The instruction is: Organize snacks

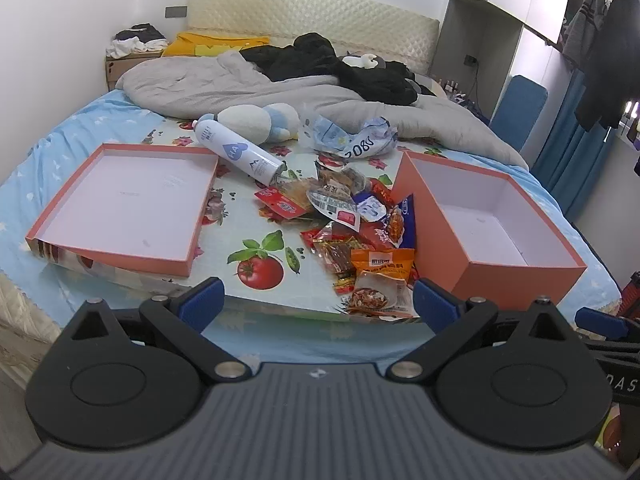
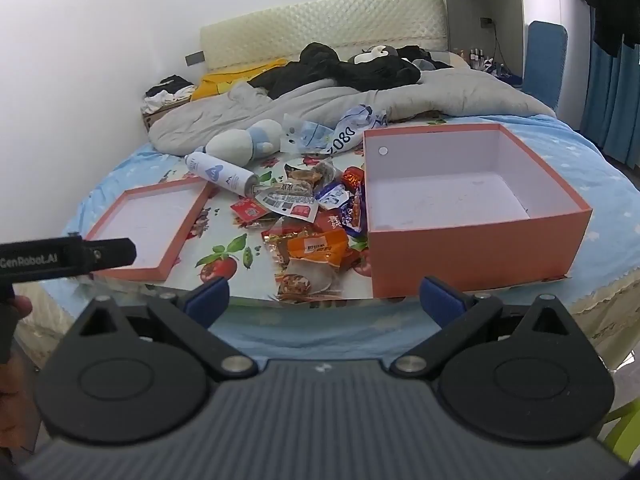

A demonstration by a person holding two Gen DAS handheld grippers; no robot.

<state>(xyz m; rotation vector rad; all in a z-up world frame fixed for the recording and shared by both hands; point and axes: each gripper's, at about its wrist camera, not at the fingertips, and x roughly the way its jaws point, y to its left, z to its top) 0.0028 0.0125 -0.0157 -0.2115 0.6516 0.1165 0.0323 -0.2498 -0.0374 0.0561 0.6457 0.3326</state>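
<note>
Left wrist view: left gripper (image 1: 318,300) spread wide, blue ribbed pads holding nothing, hovering before crinkly foil snack packets (image 1: 352,224) heaped on a glossy fruit-print mat (image 1: 256,256). Between a shallow coral cardboard lid (image 1: 120,200) and a deep square coral box (image 1: 492,224), matte white inside. Right wrist view: right gripper (image 2: 324,300) likewise parted, empty. Smooth white cylindrical bottle (image 2: 222,174) lying beside the pile.
</note>
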